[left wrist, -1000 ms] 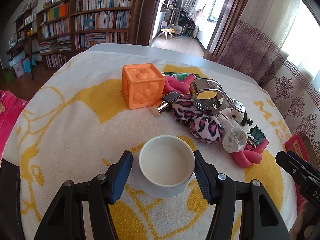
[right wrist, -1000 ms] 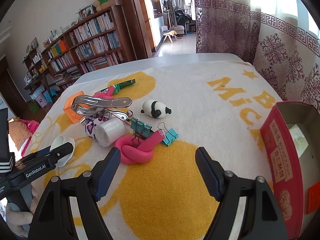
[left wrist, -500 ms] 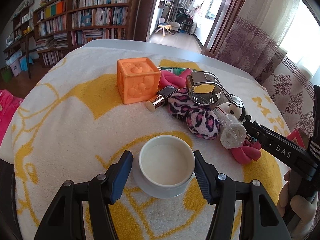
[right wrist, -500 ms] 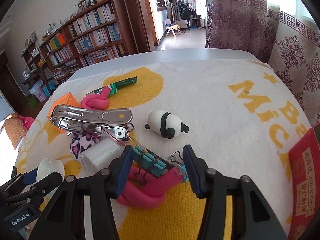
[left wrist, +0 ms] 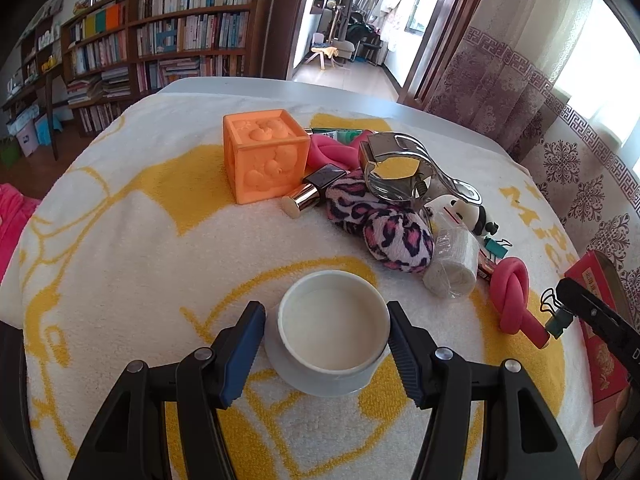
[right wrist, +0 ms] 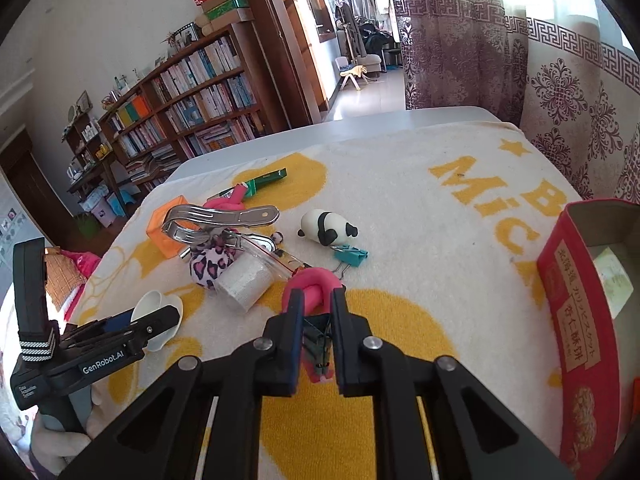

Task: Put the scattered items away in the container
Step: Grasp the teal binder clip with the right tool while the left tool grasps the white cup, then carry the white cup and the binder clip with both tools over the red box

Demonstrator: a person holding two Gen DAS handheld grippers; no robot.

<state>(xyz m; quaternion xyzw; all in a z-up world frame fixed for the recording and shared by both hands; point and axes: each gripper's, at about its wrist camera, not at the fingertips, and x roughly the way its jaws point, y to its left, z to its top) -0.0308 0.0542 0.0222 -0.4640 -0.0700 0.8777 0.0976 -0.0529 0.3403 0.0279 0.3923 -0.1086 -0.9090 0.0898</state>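
Cluttered tabletop under a white-and-yellow towel (right wrist: 400, 216), bookshelves (right wrist: 192, 92) and patterned curtains (right wrist: 460, 40) lining the room.
The right gripper (right wrist: 316, 330) fingers are pinching a dark green binder clip (right wrist: 318, 338); the left gripper (left wrist: 324, 340), labelled "GenRobot.AI", is sitting wide open around a white ceramic cup (left wrist: 334, 330); the red cardboard box (right wrist: 576, 320) with printed characters is standing at the right.

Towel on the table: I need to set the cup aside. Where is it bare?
Bare towel lies between the panda and the red box, and left of the orange cube. Crowded: the heap from the cube to the pink knot.
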